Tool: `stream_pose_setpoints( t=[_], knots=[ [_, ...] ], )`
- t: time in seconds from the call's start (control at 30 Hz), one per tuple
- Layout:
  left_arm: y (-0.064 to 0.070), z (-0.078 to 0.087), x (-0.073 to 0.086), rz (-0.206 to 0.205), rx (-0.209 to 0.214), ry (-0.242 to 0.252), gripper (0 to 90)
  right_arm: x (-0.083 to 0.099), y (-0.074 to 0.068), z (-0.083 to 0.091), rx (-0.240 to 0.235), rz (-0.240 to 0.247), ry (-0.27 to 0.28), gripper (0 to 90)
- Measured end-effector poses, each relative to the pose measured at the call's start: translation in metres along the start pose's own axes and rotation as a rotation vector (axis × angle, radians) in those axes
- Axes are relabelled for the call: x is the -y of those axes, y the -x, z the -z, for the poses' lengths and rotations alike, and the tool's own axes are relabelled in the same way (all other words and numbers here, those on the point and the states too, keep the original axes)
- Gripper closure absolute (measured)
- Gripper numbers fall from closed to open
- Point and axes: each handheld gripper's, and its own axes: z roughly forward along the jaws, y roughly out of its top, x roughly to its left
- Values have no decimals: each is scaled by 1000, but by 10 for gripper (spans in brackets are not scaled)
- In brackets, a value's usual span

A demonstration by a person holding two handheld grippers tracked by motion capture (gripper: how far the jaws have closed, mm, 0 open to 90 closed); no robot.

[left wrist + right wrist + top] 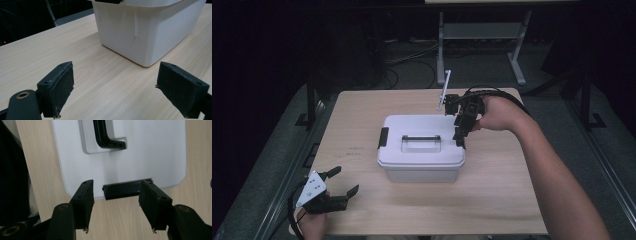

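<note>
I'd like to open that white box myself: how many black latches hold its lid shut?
2. One black plastic latch sits on the left end of the white plastic storage box; the other is on the right end, between the right gripper's open jaws. Others could be hidden.

Storage box (pixel 421 150), frame centre: white body and lid, black handle (pixel 421 137), black side latches (pixel 383 137). Tabletop (pixel 502 195): pale wood grain, light beige. Left tool (pixel 343 183), lower left: black jaws, grey plate with dark dots. Right tool (pixel 459 135): black. Surrounding floor: dark grey.
</note>
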Motion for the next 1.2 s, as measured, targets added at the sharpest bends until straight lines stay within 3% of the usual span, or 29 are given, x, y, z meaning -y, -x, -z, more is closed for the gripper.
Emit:
stream_pose_setpoints(
  t=[1.2],
  knots=[
    [1,-2,0,0,-1,-3,135,53,4,-8,7,-93,12,402]
  ],
)
